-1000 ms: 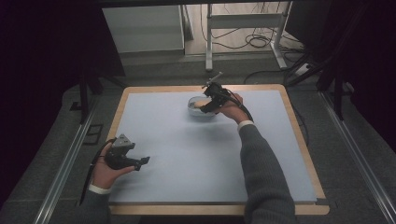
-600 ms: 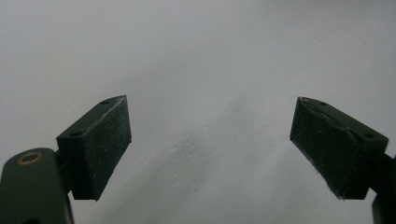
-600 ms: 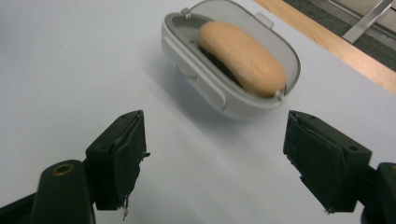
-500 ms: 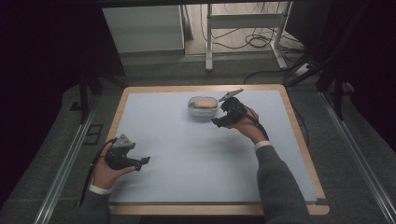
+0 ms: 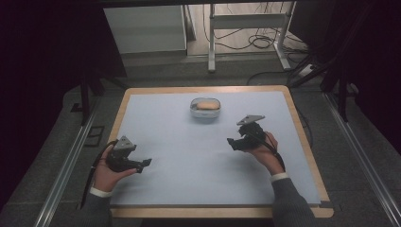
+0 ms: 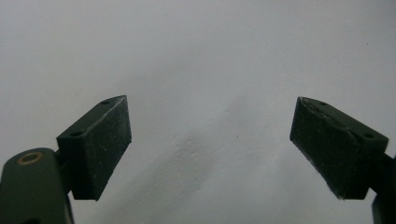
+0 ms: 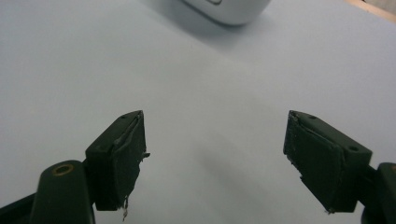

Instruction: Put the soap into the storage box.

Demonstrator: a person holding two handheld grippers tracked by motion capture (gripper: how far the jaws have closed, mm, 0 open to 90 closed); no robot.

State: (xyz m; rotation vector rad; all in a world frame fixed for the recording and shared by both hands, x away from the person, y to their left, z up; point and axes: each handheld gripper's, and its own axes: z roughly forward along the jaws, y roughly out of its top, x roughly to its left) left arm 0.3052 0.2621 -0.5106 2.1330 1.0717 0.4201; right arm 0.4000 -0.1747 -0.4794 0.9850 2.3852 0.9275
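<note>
A small white bowl (image 5: 205, 109) with a tan, bun-like thing (image 5: 206, 104) in it stands at the back middle of the pale blue mat (image 5: 189, 142). My right gripper (image 5: 232, 143) hovers over the mat to the bowl's front right and points left. Its jaws have just been opening and hold nothing. In the right gripper view the pads (image 7: 123, 154) stand well apart over bare mat, with the bowl's rim (image 7: 229, 11) at the top edge. My left gripper (image 5: 144, 163) rests at the front left, open and empty, its pads (image 6: 100, 140) wide over the mat.
The mat lies on a wooden-edged table (image 5: 302, 127). Metal rails (image 5: 66, 165) run along both sides of it. Behind the table stand a white frame's legs (image 5: 211, 42) and loose cables (image 5: 257, 40) on the floor.
My right gripper has drawn away from the bowl, moving toward the front right of the mat and a little lower. The left gripper has stayed put.
</note>
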